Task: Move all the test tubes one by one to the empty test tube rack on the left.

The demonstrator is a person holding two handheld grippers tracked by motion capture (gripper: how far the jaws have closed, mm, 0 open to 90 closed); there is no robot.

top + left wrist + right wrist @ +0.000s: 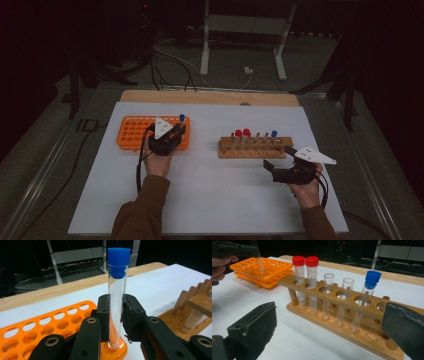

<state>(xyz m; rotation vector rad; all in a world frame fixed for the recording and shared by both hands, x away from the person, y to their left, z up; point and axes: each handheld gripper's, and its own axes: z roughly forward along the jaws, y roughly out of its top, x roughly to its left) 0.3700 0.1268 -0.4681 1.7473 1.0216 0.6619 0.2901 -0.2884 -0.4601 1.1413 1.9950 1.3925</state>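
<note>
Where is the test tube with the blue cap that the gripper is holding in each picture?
High view: the blue-capped tube is left of centre, clamped in the left gripper at the orange rack's right end.
Left gripper view: it stands upright in the middle, its bottom at a corner hole.
Right gripper view: far top left, only its clear lower part.
Shared landmark: the orange rack.
</note>
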